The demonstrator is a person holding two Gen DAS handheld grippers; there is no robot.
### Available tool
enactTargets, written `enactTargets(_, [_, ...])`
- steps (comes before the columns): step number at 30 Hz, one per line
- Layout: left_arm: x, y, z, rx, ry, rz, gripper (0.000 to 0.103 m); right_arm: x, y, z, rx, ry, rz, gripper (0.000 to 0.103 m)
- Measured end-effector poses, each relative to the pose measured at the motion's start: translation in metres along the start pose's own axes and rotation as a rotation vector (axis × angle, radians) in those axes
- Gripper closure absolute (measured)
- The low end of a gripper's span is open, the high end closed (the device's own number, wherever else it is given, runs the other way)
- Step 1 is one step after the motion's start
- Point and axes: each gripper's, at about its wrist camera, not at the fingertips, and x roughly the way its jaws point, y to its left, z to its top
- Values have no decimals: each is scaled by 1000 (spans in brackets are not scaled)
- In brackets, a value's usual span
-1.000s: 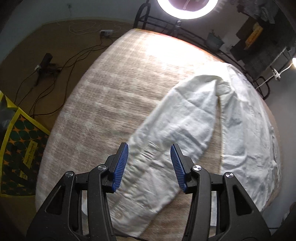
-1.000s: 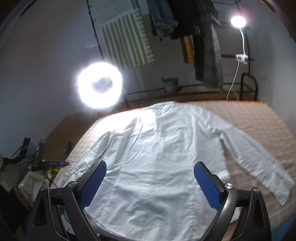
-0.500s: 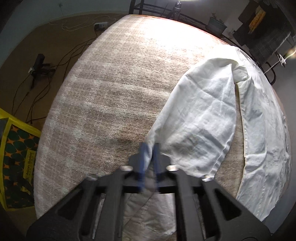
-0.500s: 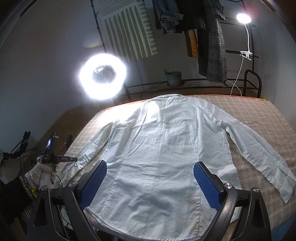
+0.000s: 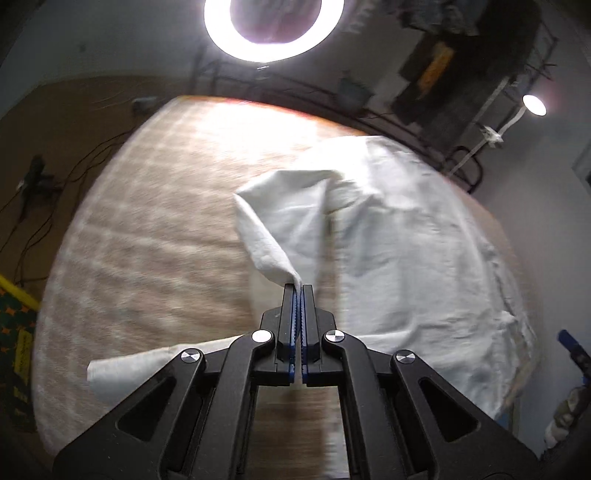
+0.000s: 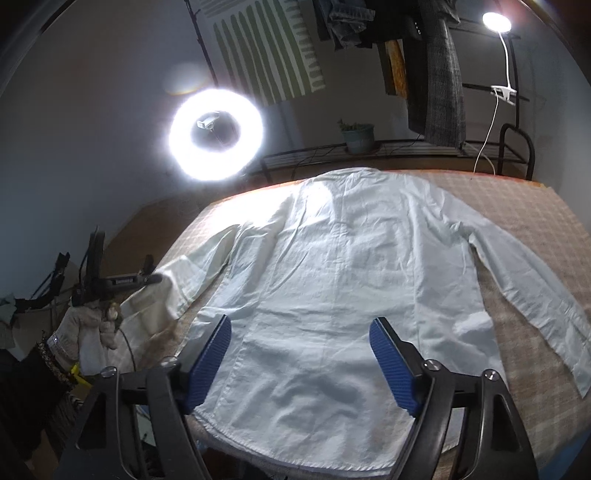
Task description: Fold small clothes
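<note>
A white long-sleeved shirt (image 6: 343,280) lies spread flat, back up, on a beige checked bed (image 6: 524,206). My left gripper (image 5: 297,286) is shut on the shirt's left sleeve (image 5: 280,229) and holds it lifted off the bed; the cuff end (image 5: 125,369) hangs below the gripper. In the right wrist view the left gripper (image 6: 157,277) shows at the lifted sleeve (image 6: 184,277). My right gripper (image 6: 301,360) is open and empty, above the shirt's hem. The right sleeve (image 6: 535,284) lies flat and stretched out.
A bright ring light (image 6: 216,134) stands past the bed's far left corner, a clip lamp (image 6: 496,18) at the far right. A metal rack (image 6: 406,147) with a potted plant and hanging clothes runs behind the bed. Cables (image 5: 33,192) lie on the floor at left.
My left gripper closed on the left sleeve and lifted it up off the bed. My right gripper stayed open over the hem, and came a little closer to it.
</note>
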Motion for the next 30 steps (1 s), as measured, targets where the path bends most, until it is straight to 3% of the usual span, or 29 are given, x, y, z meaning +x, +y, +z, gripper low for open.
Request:
enactTargets(4, [6, -55, -3, 96, 1, -86, 103, -3, -2, -1, 1, 3, -2, 30])
enactTargets(8, [22, -112, -23, 219, 50, -143, 103, -5, -9, -3, 19, 11, -8, 36])
enactTargets(14, [53, -160, -53, 402, 127, -91, 103, -10, -24, -7, 46, 17, -18, 36])
enactTargets(16, [52, -162, -59, 417, 142, -81, 94, -9, -28, -8, 47, 23, -19, 36])
enactTargets(18, [46, -160, -62, 399, 145, -99, 65, -6, -30, -7, 39, 33, -16, 36])
enactTargets(22, [9, -150, -71, 355, 103, -141, 59, 3, -29, 2, 10, 41, -5, 36])
enactTargets(24, [-11, -139, -78, 327, 70, -140, 50, 9, -26, 7, -6, 41, 11, 36])
enactTargets(30, [-17, -57, -78, 48, 64, 8, 50, 64, 7, 20, -54, 127, 152, 36])
